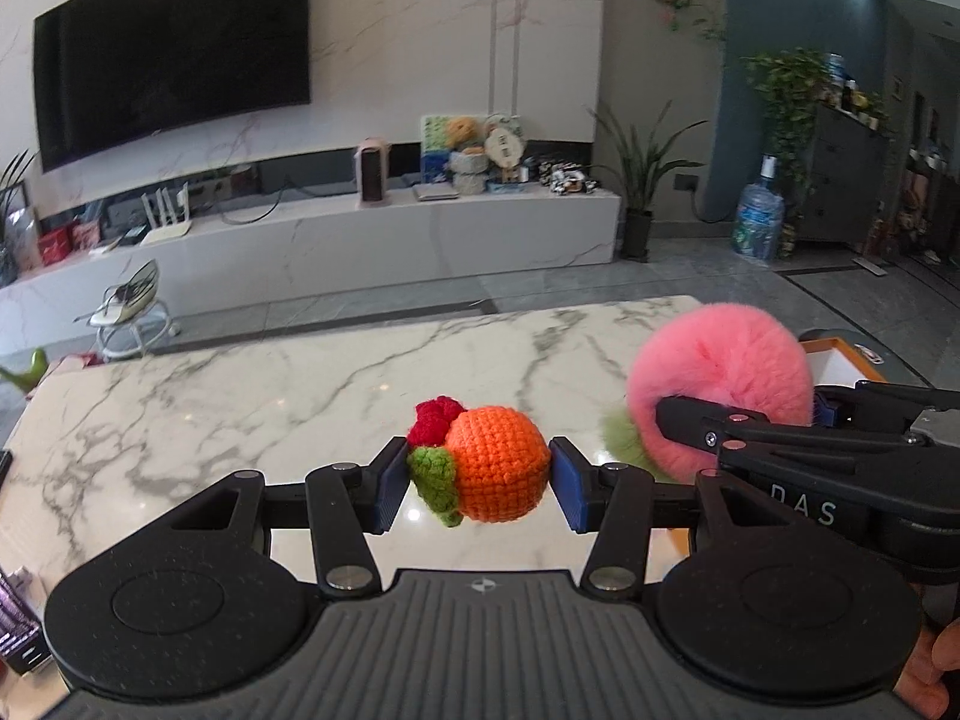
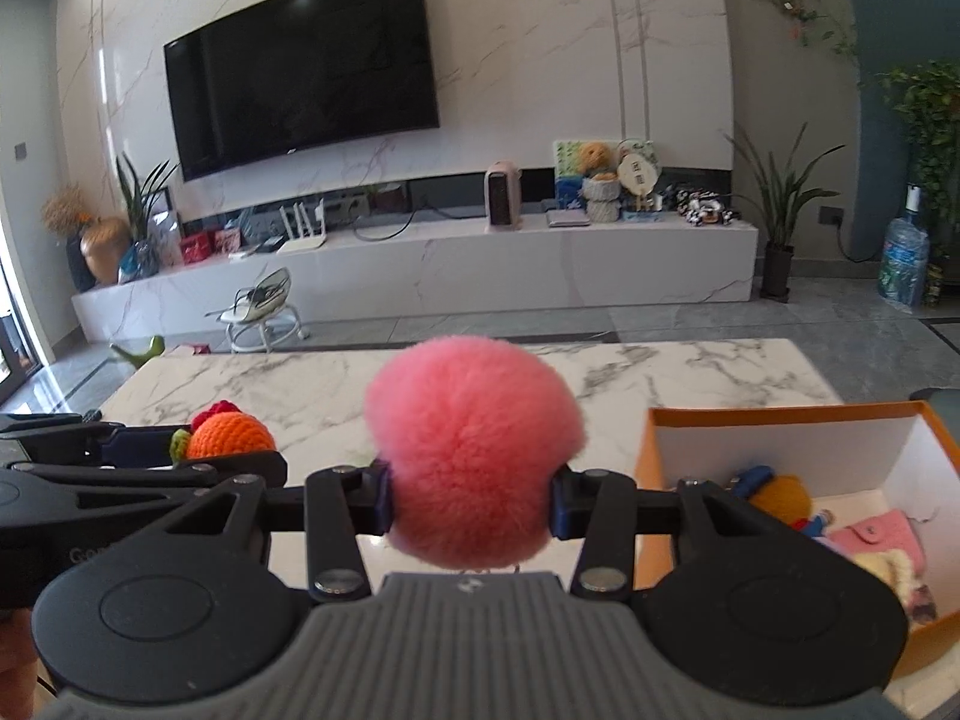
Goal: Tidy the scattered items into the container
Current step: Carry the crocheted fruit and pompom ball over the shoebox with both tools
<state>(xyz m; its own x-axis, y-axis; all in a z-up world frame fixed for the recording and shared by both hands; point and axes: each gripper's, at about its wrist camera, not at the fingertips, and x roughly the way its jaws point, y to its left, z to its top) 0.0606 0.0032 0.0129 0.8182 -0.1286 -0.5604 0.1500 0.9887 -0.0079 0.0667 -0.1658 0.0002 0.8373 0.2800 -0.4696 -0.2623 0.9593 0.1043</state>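
Observation:
My left gripper (image 1: 480,483) is shut on an orange crocheted fruit (image 1: 495,462) with a green leaf and red top, held above the marble table (image 1: 240,396). My right gripper (image 2: 471,504) is shut on a fluffy pink pompom (image 2: 474,450), also above the table. The pompom (image 1: 720,372) shows to the right in the left wrist view, with a green tuft beside it. The crocheted fruit (image 2: 231,435) shows at left in the right wrist view. An orange box (image 2: 780,420) with a white inside stands at the right and holds several soft toys.
The box's corner (image 1: 840,357) shows behind the right gripper in the left wrist view. Beyond the table's far edge are grey floor, a small stool (image 2: 264,306) and a long white TV bench (image 2: 420,264). A dark object (image 1: 18,618) lies at the table's left edge.

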